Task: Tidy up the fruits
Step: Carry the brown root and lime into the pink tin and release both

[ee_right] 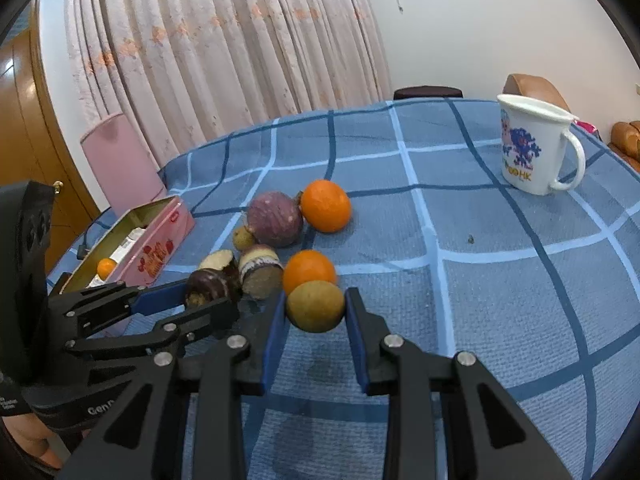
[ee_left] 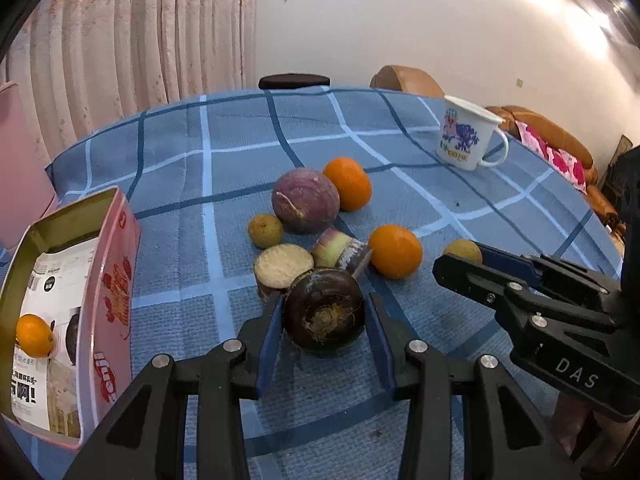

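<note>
My left gripper (ee_left: 324, 312) is shut on a dark brown water chestnut (ee_left: 324, 316), just above the blue checked tablecloth (ee_left: 224, 152). My right gripper (ee_right: 316, 306) is shut on a yellow-brown longan (ee_right: 316, 306); it also shows in the left wrist view (ee_left: 464, 250). On the cloth lie two oranges (ee_left: 347, 183) (ee_left: 395, 251), a purple passion fruit (ee_left: 306, 200), another longan (ee_left: 265, 231) and cut sugarcane pieces (ee_left: 283, 266) (ee_left: 340, 249). A pink tin box (ee_left: 108, 300) at the left holds one orange (ee_left: 34, 335).
A white mug (ee_left: 468, 132) with a blue print stands at the far right of the table. A pink chair back (ee_right: 116, 160) and curtains are behind the box. A brown sofa (ee_left: 560, 140) lies beyond the table's right edge.
</note>
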